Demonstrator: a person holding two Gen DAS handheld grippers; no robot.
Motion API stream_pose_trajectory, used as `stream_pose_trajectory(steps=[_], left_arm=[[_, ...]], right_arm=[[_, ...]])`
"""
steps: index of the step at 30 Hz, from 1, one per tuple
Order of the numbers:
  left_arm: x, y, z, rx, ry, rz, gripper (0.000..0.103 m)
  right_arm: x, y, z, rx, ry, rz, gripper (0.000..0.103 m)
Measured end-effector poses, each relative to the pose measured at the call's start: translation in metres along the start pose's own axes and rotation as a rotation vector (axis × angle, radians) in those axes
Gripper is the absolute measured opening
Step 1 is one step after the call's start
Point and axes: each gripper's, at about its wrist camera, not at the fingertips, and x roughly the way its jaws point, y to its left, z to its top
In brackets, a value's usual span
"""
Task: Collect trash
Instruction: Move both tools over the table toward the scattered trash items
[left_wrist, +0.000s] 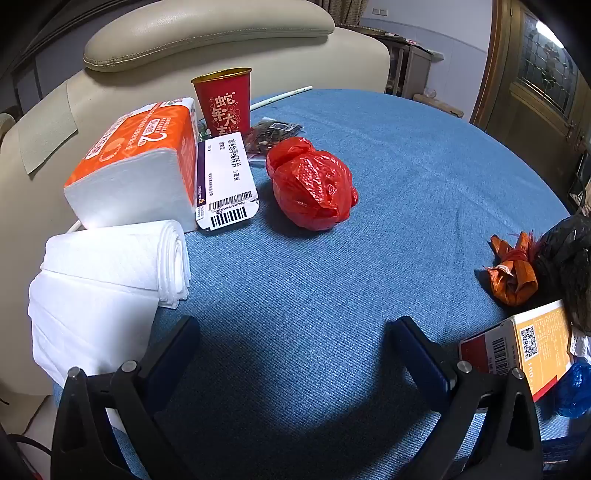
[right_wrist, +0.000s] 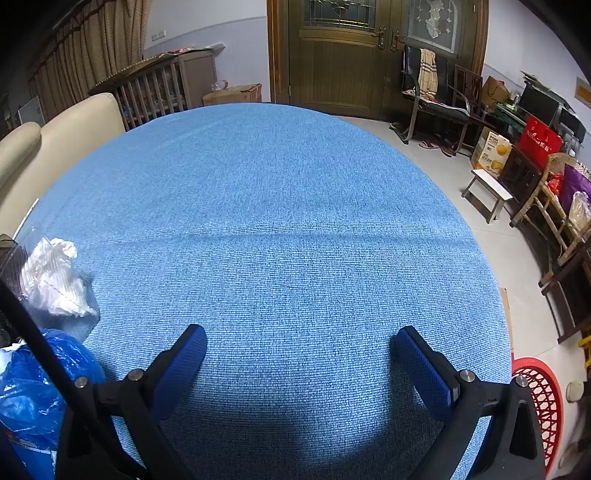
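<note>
In the left wrist view my left gripper (left_wrist: 295, 332) is open and empty above the blue tablecloth (left_wrist: 406, 184). A crumpled red plastic bag (left_wrist: 312, 184) lies ahead of it. A crumpled orange wrapper (left_wrist: 511, 273) and a black bag (left_wrist: 569, 258) lie at the right. A blue plastic bag (left_wrist: 574, 386) sits at the right edge. In the right wrist view my right gripper (right_wrist: 301, 349) is open and empty over bare cloth (right_wrist: 277, 203). Crumpled white tissue in clear plastic (right_wrist: 51, 280) and the blue bag (right_wrist: 33, 391) lie at its left. A red basket (right_wrist: 539, 398) stands on the floor at lower right.
An orange tissue pack (left_wrist: 136, 158), a white medicine box (left_wrist: 227, 177), a red paper cup (left_wrist: 225, 101), a dark snack packet (left_wrist: 271, 134), folded white towels (left_wrist: 110, 280) and an orange carton (left_wrist: 524, 347) are on the table. A beige sofa (left_wrist: 221, 40) stands behind; chairs (right_wrist: 432, 99) and clutter stand right.
</note>
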Motion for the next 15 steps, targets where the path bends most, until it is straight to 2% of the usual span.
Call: stream_pose_trajectory(steps=[6, 9, 15], left_arm=[[0.0, 0.0, 0.0, -0.001, -0.002, -0.004, 0.103], [-0.002, -0.002, 0.0, 0.03, 0.001, -0.001, 0.103], [-0.041, 0.0, 0.0, 0.079, -0.069, 0.011, 0.103]], right_arm=[[0.0, 0.0, 0.0, 0.0, 0.0, 0.0, 0.103], [0.0, 0.0, 0.0, 0.0, 0.0, 0.0, 0.103], [-0.001, 0.002, 0.002, -0.03, 0.016, 0.023, 0.103]])
